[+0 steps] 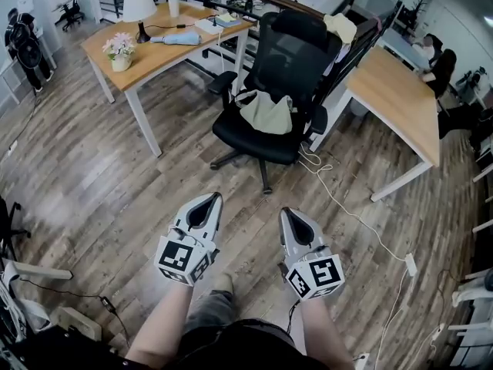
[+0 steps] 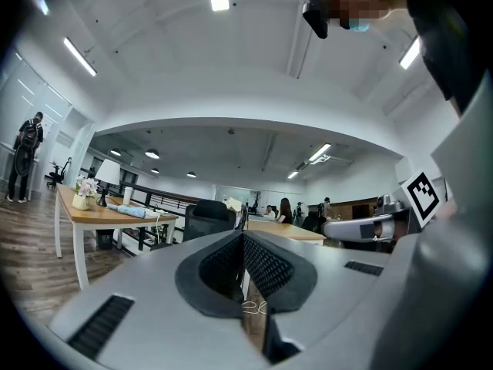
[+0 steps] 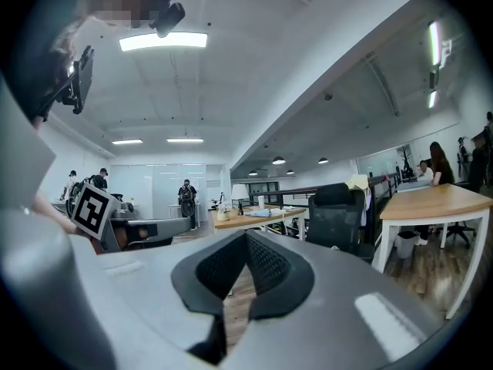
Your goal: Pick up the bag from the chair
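A beige bag point(image 1: 266, 112) lies slumped on the seat of a black office chair point(image 1: 286, 52) in the middle of the head view. My left gripper point(image 1: 209, 200) and right gripper point(image 1: 287, 213) hover side by side over the wood floor, well short of the chair, both pointing toward it. Each is shut, tips meeting, with nothing between them. The left gripper view shows its own shut gripper point(image 2: 243, 234) with the chair point(image 2: 206, 215) far beyond. In the right gripper view the shut gripper point(image 3: 246, 234) has the chair point(image 3: 335, 210) off to the right. The bag is not visible in either gripper view.
A wooden desk point(image 1: 146, 56) with a lamp point(image 1: 139, 10) and a flower pot point(image 1: 119, 51) stands left of the chair. A second desk point(image 1: 397, 91) stands to its right. A white cable point(image 1: 347, 210) trails across the floor. People sit at the far right point(image 1: 439, 60).
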A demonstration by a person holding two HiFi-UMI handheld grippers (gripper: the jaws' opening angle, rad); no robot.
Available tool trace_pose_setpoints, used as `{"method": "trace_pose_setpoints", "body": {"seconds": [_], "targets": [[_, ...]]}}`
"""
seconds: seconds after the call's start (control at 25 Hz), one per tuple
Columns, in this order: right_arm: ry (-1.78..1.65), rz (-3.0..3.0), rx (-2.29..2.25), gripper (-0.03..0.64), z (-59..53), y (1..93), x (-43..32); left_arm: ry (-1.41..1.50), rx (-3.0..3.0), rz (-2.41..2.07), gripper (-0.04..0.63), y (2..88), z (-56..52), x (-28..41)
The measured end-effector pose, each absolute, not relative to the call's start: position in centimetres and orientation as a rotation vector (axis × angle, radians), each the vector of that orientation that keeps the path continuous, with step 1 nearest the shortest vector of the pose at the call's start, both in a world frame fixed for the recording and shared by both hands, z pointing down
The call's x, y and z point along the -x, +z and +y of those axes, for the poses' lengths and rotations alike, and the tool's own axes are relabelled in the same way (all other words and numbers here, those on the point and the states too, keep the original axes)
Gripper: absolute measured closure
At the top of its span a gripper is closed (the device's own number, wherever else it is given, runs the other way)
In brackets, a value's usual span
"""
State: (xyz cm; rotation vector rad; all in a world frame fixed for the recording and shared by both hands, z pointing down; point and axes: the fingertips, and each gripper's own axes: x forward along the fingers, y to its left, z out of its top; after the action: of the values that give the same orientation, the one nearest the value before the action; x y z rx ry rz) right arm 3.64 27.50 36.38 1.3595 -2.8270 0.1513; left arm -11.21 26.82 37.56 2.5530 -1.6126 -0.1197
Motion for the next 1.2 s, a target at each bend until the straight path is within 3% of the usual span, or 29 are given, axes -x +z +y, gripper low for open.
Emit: {"method": "trace_pose_setpoints", "body": {"seconds": [0.8, 1.2], "targets": [[0.186, -2.808, -1.337, 0.609, 18.9, 38.0, -1.0, -0.143, -2.495, -1.608, 0.598, 39.6, 18.6, 14.0], [0.210, -2.839, -1.276, 0.609, 9.1, 38.6, -1.1, -0.145, -2.470, -1.609, 0.598, 39.6, 9.0, 13.3]]}}
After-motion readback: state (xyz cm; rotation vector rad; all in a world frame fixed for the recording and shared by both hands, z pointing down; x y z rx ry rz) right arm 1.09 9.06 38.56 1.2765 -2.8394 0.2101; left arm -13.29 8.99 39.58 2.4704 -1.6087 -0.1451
